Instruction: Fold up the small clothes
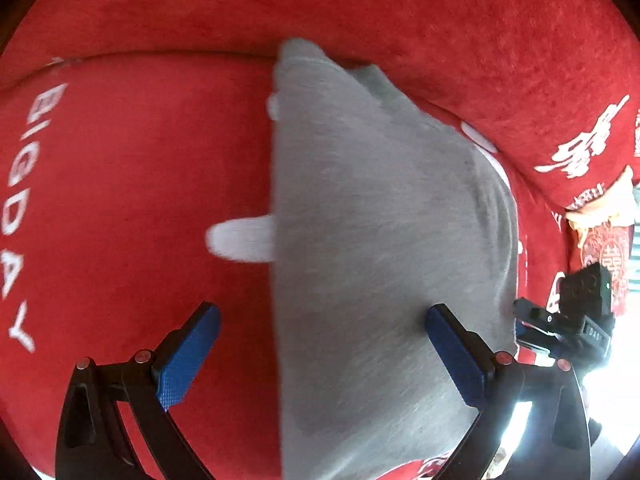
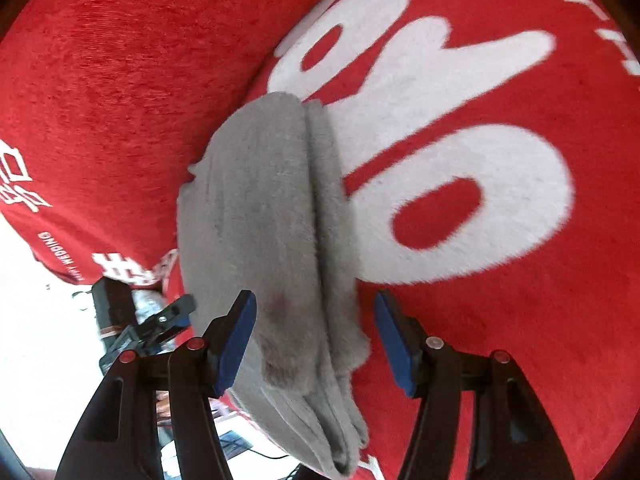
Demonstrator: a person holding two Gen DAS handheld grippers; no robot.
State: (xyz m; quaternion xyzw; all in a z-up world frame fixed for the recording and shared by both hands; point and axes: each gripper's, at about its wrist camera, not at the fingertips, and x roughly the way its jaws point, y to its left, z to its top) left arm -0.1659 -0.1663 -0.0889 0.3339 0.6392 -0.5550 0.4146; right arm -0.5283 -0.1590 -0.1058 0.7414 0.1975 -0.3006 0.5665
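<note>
A grey folded garment (image 1: pixel 380 220) lies on a red plush cover (image 1: pixel 140 180) printed with white lettering. My left gripper (image 1: pixel 324 344) hovers open over the garment's near end. The garment's straight left edge runs between the fingers, and the right finger (image 1: pixel 456 352) is over the fabric. In the right wrist view the same garment (image 2: pixel 260 200) shows as a thick stack of layers with its fold edges toward me. My right gripper (image 2: pixel 316 320) stands open astride its near end, the fabric between the pads and a gap of red cover at the right pad (image 2: pixel 396 344).
The red cover rises into a back cushion (image 1: pixel 360 8) behind the garment. Large white letters (image 2: pixel 460 200) lie to the garment's right. A patterned red cushion (image 1: pixel 600 248) sits at the far right. Bright floor (image 2: pixel 40 320) shows past the seat's edge.
</note>
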